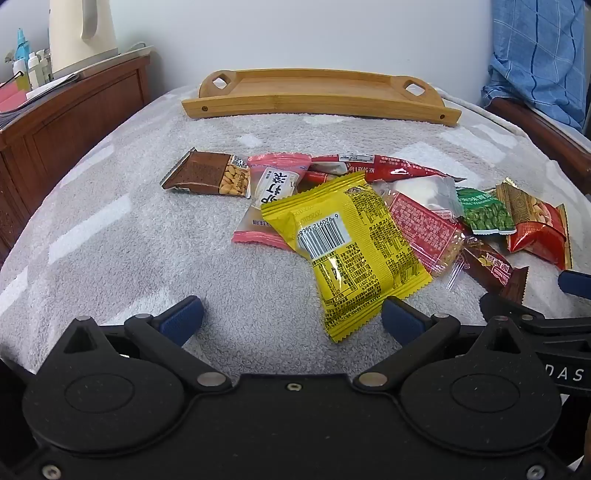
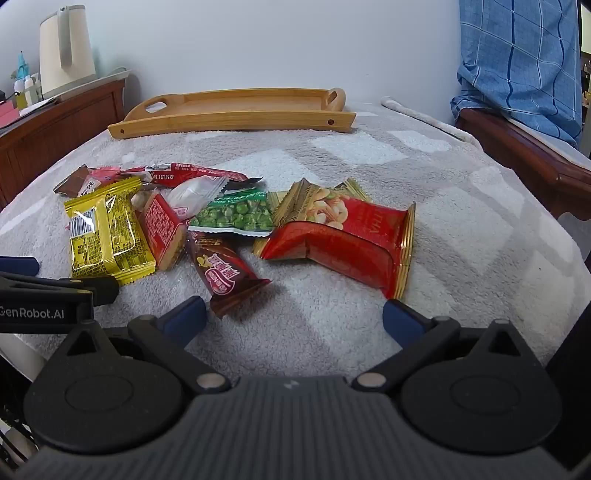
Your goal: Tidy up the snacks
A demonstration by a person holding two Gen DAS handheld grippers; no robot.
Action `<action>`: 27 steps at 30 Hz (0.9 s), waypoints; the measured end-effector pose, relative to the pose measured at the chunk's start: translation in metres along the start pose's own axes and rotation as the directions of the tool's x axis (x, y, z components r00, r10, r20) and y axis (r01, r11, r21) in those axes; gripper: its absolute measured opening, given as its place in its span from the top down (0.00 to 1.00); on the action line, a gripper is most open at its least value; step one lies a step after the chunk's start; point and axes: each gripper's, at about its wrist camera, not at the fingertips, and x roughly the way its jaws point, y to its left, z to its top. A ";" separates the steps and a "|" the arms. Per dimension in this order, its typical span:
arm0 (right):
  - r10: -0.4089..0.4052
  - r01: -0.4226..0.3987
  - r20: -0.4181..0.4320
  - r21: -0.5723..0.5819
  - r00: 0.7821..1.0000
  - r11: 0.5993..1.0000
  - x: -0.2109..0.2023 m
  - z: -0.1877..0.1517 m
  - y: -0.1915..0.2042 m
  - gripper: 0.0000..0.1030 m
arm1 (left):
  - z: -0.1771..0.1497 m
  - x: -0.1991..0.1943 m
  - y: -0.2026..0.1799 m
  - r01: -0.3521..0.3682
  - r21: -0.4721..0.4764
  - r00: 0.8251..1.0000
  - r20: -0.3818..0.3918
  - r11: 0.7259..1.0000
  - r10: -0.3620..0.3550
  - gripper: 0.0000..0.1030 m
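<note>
2 wide-open grippers, left (image 1: 291, 314) and right (image 2: 293, 314), short of snack pile (image 1: 351, 221); perhaps bare towel (image 1: 110, 240) around.

A heap of snack packets (image 1: 354, 218) lies on the towel-covered table (image 1: 122, 236) just ahead of my two grippers, and the wooden tray (image 1: 321, 98) sits behind it at the far edge. My left gripper (image 1: 291, 317) points at the barcode packet (image 1: 343, 247); my right gripper (image 2: 293, 317) is beside it, between the chocolate bar (image 2: 227, 275) and the nut packet (image 2: 347, 236). A cabinet (image 1: 70, 122) bearing a kettle (image 1: 83, 33) stands to the left.

Snack packets (image 1: 343, 229) heaped nr (before) tray (image 1: 317, 105).
</note>
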 end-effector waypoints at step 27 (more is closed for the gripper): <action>0.000 0.000 0.000 0.000 1.000 1.000 0.000 0.000 0.000 0.00 | 0.000 0.000 0.000 0.000 0.000 1.000 -0.006 1.000 0.000 0.00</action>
